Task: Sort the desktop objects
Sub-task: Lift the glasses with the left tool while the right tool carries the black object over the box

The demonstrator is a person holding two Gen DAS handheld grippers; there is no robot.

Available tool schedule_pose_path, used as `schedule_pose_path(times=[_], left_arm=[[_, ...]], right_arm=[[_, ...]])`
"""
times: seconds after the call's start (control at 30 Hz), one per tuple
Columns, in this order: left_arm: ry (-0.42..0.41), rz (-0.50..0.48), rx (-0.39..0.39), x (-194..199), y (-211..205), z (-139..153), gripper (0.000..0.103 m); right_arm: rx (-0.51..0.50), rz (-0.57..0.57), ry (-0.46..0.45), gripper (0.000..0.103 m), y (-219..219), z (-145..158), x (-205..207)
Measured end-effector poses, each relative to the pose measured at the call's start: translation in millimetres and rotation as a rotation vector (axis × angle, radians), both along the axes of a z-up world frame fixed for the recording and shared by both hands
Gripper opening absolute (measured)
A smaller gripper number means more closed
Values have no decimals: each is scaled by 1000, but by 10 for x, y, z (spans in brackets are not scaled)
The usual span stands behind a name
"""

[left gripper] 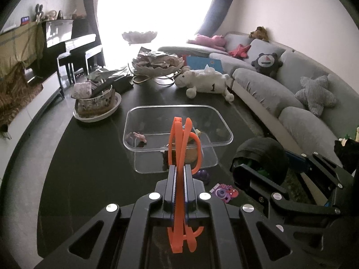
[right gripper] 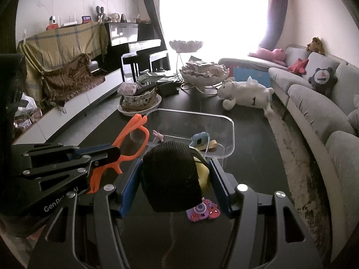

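My left gripper point(left gripper: 179, 174) is shut on folded orange glasses point(left gripper: 182, 143) and holds them above the dark table, just in front of a clear plastic bin point(left gripper: 139, 123). The glasses also show in the right wrist view point(right gripper: 132, 141). My right gripper point(right gripper: 174, 179) is shut on a black knit hat with a yellow toy inside point(right gripper: 171, 174), to the right of the left gripper point(right gripper: 107, 154). The bin point(right gripper: 231, 132) holds a small pink figure point(left gripper: 140, 136), a blue piece point(right gripper: 198, 140) and a tan piece. A purple toy camera point(right gripper: 203, 210) lies on the table under the hat.
A white plush sheep point(left gripper: 206, 81) lies behind the bin. A bowl on a plate point(left gripper: 96, 103) stands at the back left, a tiered dish of wrappers point(left gripper: 157, 63) behind it. A grey sofa point(left gripper: 291, 103) runs along the right; a piano point(left gripper: 67, 44) stands at the far left.
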State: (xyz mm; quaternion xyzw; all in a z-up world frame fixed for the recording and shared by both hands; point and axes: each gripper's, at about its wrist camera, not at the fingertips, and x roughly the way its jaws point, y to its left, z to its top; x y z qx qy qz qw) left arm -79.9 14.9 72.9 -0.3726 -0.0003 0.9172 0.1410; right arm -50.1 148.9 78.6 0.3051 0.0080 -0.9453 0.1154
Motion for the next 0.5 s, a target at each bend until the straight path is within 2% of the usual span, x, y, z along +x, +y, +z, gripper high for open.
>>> schedule_pose_path(times=[0.27,0.5], left_arm=[[20,-15,-34,-201,49,142,5],[10,-13,-13,-459,26,221,5]], right_arm=[[-7,15,-5,57,9,116,-254],[15,11,13,57,-17,222,-491]])
